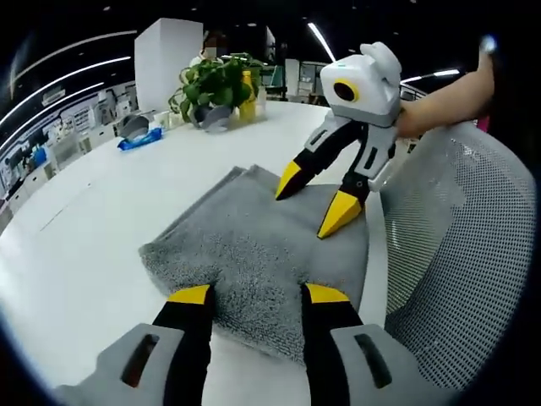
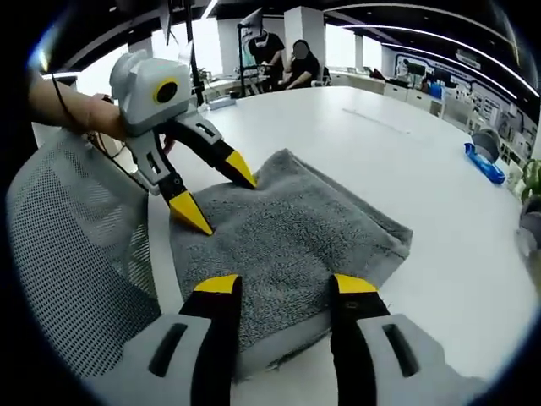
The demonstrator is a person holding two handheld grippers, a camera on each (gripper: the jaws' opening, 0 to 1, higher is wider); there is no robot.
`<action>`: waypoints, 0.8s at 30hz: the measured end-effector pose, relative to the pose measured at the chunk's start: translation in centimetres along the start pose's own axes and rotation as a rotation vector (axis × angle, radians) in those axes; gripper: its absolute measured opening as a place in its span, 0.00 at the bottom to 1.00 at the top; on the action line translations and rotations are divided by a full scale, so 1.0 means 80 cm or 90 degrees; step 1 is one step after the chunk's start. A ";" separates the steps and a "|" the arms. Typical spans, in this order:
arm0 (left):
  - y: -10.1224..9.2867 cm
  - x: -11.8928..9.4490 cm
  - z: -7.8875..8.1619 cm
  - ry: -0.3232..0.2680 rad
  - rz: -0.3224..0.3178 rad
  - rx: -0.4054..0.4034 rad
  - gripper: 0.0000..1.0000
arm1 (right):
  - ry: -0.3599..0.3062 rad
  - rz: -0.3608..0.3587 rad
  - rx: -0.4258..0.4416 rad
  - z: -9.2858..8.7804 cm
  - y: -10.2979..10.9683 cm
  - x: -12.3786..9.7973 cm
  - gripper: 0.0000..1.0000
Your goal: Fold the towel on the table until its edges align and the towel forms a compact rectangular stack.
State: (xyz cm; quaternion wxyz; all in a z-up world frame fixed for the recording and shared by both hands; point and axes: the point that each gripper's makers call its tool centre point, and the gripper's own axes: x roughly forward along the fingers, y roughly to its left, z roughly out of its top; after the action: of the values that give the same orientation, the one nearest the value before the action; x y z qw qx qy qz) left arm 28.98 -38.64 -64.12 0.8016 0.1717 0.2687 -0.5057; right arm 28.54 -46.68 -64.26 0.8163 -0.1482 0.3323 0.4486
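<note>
A grey towel [image 1: 254,245] lies folded in layers on the white table [image 1: 84,228], close to the table's edge. My left gripper [image 1: 258,294] is open over one end of it, nothing between its jaws. Facing it, my right gripper [image 1: 314,197] is open too, its yellow tips down on the towel's opposite end. In the right gripper view the same towel [image 2: 296,228] spreads ahead of the open right gripper [image 2: 286,283], and the left gripper [image 2: 215,189] comes in from the left, open, tips touching the cloth. A hand holds each gripper.
A grey mesh chair back [image 1: 473,245] stands right against the table edge beside the towel, also seen as the chair [image 2: 76,254]. A potted plant [image 1: 215,85] and a blue object [image 1: 139,139] sit further across the table. People [image 2: 287,55] are in the background.
</note>
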 end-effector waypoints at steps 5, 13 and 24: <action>0.012 0.005 0.005 -0.005 0.007 -0.001 0.43 | -0.004 0.004 -0.003 0.006 -0.012 0.006 0.40; 0.043 0.016 0.014 -0.018 0.008 -0.004 0.43 | -0.016 0.008 -0.005 0.019 -0.041 0.018 0.40; 0.080 0.030 0.026 -0.044 0.007 -0.013 0.44 | -0.033 0.002 -0.009 0.035 -0.075 0.032 0.40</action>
State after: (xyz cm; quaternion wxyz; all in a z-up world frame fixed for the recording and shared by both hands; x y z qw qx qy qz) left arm 36.08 -38.75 -63.92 0.8148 0.1475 0.2451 -0.5041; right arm 35.65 -46.89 -64.27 0.8227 -0.1414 0.3083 0.4561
